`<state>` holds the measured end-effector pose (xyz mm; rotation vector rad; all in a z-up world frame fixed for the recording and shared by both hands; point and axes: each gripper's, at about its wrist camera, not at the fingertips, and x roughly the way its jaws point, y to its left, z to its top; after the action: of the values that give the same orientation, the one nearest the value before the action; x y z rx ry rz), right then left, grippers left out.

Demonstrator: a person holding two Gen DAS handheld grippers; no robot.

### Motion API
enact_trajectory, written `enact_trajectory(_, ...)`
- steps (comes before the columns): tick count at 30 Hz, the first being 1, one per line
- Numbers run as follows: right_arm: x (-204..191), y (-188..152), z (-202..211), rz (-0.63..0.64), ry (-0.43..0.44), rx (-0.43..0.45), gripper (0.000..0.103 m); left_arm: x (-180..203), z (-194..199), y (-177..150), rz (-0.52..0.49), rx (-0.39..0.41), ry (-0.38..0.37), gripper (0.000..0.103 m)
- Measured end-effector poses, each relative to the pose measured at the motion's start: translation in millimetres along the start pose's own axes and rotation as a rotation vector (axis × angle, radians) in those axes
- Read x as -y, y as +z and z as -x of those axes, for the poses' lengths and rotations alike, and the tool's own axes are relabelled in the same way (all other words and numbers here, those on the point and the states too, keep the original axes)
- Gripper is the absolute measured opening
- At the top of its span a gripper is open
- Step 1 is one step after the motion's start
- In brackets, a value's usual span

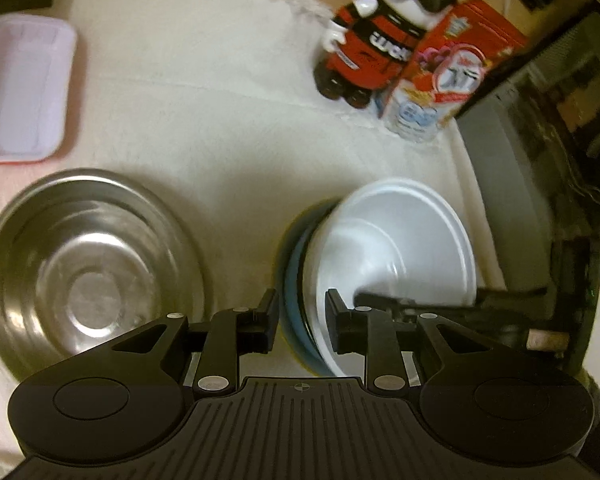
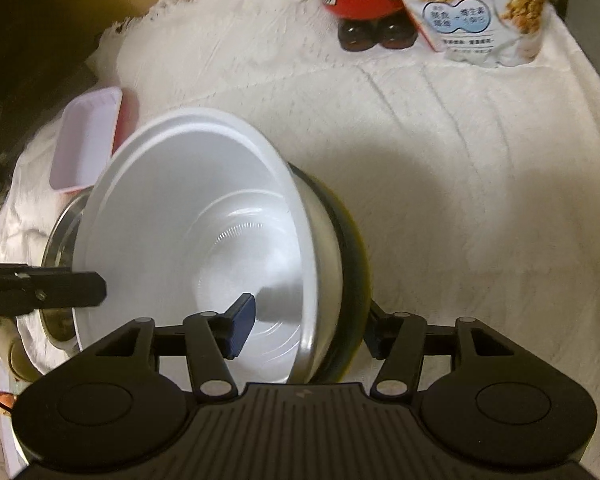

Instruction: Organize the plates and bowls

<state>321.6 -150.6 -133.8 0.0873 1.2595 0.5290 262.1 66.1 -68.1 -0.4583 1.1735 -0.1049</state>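
Nearest the lens in the left wrist view, the left hand-held gripper (image 1: 302,320) straddles the near rim of a two-piece stack: a white bowl (image 1: 400,240) sitting in a blue dish (image 1: 296,264). Both rims lie in the gap between its fingers. Whether the pads actually press on them I cannot tell, because the edges blur there.

In the right wrist view, the right hand-held gripper (image 2: 308,332) stands apart. One finger is inside the white bowl and the other outside the dark dish, with bare space beside the inner pad, so it brackets the stack without pinching it.

Having both tools on opposite rims reads as steadying, probably so the bowl settles squarely into the dish instead of rocking (it looks tilted, though the fisheye may exaggerate this).

A steel bowl (image 1: 88,264) waits at lower left of the left view, apart from the stack and likely the next piece to nest. A pink tray (image 1: 20,80) lies at upper left. Everything rests on a white cloth (image 1: 220,120) over the worktop, which would soften set-downs.
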Motion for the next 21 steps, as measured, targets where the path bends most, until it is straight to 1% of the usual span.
enact_trajectory(2,1,0,0,0.003,0.007,-0.007,0.056,4,-2,2,-0.014,0.003,0.04,0.028)
enact_trajectory(3,2,0,0,0.005,0.014,-0.009,0.056,4,-4,2,-0.009,-0.001,0.045,0.028)
enact_trajectory(8,6,1,0,0.009,0.029,-0.026,0.056,4,-15,3,0.005,-0.029,0.053,0.029)
enact_trajectory(15,6,0,-5,-0.014,0.053,-0.038,0.057,7,-34,10,-0.023,-0.073,0.068,0.029)
enact_trajectory(19,9,-1,-6,-0.058,0.07,-0.031,0.057,7,-44,13,-0.027,-0.09,0.063,0.029)
enact_trajectory(21,10,-2,-6,-0.08,0.07,-0.021,0.058,8,-47,11,-0.028,-0.101,0.057,0.032)
